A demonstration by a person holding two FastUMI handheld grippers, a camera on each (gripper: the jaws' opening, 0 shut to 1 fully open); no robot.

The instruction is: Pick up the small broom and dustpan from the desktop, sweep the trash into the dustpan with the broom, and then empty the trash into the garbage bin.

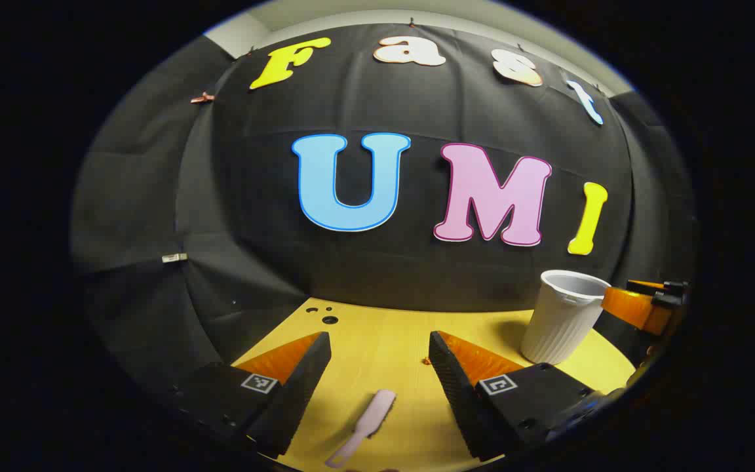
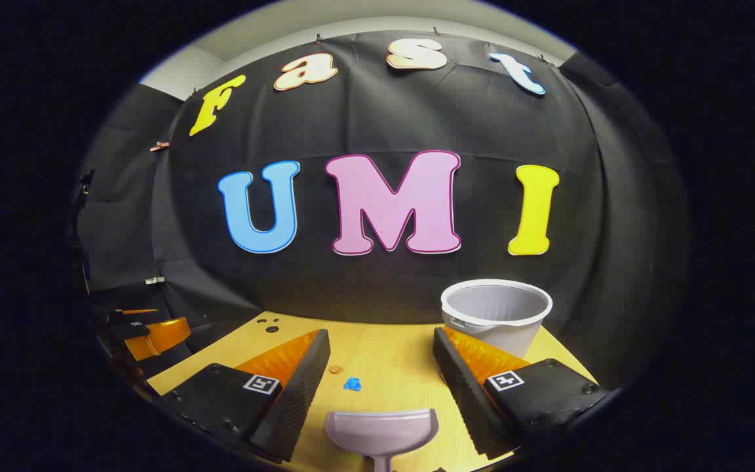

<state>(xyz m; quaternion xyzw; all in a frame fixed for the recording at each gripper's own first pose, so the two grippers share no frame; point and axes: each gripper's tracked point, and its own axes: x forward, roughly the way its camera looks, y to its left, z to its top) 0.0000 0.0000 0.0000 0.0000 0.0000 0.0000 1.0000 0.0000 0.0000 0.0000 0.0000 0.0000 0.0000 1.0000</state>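
Wooden desktop [image 1: 384, 341], both claws spread above broom [image 1: 364, 426], dustpan [image 2: 382, 429]

Tabletop [image 1: 384, 341] is a warm yellow wood grain. The little broom [image 1: 366, 426] at bottom centre of the left gripper view is pale pink, and the dustpan [image 2: 382, 429] at bottom centre of the right gripper view matches (slightly lilac). Garbage bin [image 2: 497, 314] is white, grey inside, faintly ribbed. Trash: one blue scrap [image 2: 352, 384], one brownish bit [image 2: 335, 370].
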